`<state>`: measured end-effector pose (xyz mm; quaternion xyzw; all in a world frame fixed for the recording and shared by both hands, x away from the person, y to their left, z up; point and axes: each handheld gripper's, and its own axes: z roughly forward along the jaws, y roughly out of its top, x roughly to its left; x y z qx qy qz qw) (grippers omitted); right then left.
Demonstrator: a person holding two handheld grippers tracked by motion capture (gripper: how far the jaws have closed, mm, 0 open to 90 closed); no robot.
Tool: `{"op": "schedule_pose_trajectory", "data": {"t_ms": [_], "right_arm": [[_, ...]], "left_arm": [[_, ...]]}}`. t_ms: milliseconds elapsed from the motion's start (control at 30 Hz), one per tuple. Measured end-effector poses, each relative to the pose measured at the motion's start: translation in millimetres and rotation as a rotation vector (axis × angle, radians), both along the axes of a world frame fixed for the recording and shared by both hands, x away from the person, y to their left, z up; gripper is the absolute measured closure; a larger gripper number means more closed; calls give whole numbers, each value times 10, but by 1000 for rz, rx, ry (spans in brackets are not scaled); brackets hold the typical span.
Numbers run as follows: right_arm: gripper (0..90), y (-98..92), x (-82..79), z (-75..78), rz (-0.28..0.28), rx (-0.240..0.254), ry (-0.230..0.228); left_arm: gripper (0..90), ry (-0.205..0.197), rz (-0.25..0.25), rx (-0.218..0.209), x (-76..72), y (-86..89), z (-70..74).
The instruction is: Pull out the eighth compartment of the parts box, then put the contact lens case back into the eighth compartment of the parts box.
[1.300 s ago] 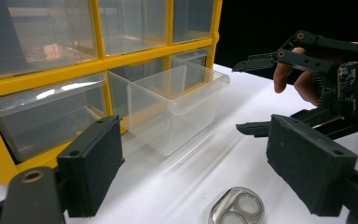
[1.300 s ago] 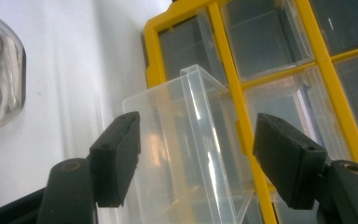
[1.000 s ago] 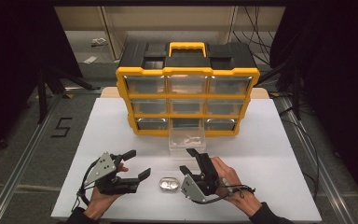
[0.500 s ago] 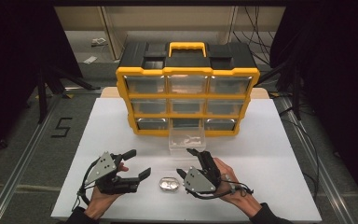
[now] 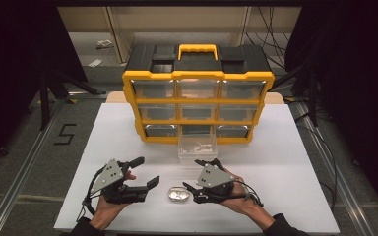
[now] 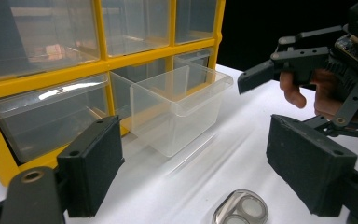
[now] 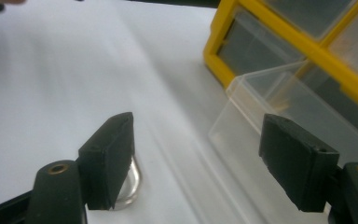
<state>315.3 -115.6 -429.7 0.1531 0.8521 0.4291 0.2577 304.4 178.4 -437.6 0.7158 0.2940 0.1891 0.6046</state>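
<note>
- We see a small metal clip [image 5: 178, 194] lying flat on the white bench [image 5: 285, 147], between the two hands and near the front edge.
- Our left tongs [image 5: 146, 172] sit just to the left of the clip, pointing towards it, with the jaws wide apart and nothing between them.
- In the left gripper view the clip [image 6: 240, 213] lies on the bench just ahead of the spread jaws and touches neither pad.
- Our right tongs [image 5: 194, 178] sit just to the right of the clip, with the jaws well apart and nothing clamped.
- In the right gripper view one jaw stands directly in front of the clip [image 7: 130, 186]; we cannot tell whether it touches the clip.
- A clear plastic drawer [image 5: 197, 147] stands on the bench beyond the clip, pulled out of the cabinet and resting just in front of it.
- The yellow and black drawer cabinet [image 5: 198, 93] stands upright at the middle of the bench, its carrying handle [image 5: 197, 48] on top.
- The middle slot of the cabinet's bottom row is open, directly behind the loose drawer.
</note>
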Motion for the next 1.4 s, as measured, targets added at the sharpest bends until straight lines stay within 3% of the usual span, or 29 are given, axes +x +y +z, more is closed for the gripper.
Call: {"op": "schedule_pose_trajectory", "data": {"t_ms": [200,600,900,1400], "right_arm": [[275,-40,70,11,7,82,137],[267,-3,108,2,29,111,267],[265,65,107,-35,55,84,301],[276,167,171,-167,61,-28,336]], "left_arm": [[182,1,5,1,8,3,0],[183,2,6,-2,-1,14,0],[183,4,1,0,4,5,-3],[183,0,-4,-1,-4,2,2]]}}
